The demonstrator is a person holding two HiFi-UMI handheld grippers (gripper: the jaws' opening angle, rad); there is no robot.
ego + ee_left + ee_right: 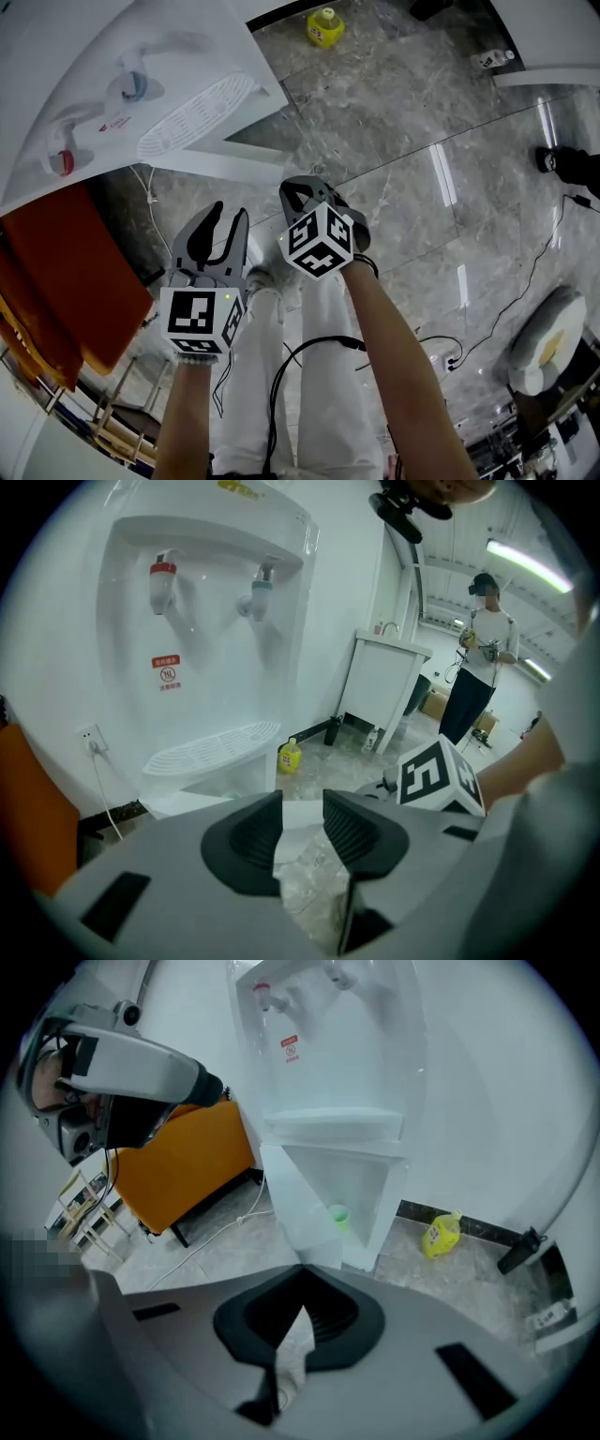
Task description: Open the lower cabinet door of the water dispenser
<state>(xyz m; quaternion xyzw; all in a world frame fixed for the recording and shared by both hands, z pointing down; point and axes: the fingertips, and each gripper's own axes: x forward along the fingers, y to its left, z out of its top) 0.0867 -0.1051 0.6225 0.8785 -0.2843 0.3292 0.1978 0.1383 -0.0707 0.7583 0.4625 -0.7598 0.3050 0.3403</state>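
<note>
The white water dispenser [112, 103] with red and blue taps stands ahead at the upper left. Its lower cabinet door [305, 1208] hangs swung out from the cabinet, and a green cup [337, 1214] shows inside. In the head view the door [225, 161] is a white strip below the drip tray. My right gripper [302, 187] is shut, its tips [300, 1269] right at the door's free lower edge; nothing shows between the pads. My left gripper [225, 220] hangs beside it, lower and to the left, jaws [302, 808] open and empty, pointed at the dispenser [206, 621].
A yellow bottle [324, 26] stands on the grey marble floor past the dispenser. An orange cloth-covered frame [66, 281] is at the left, and a power cord [225, 1227] trails beside it. A white table [384, 682] and a standing person [478, 658] are farther off. Cables [506, 309] cross the floor at the right.
</note>
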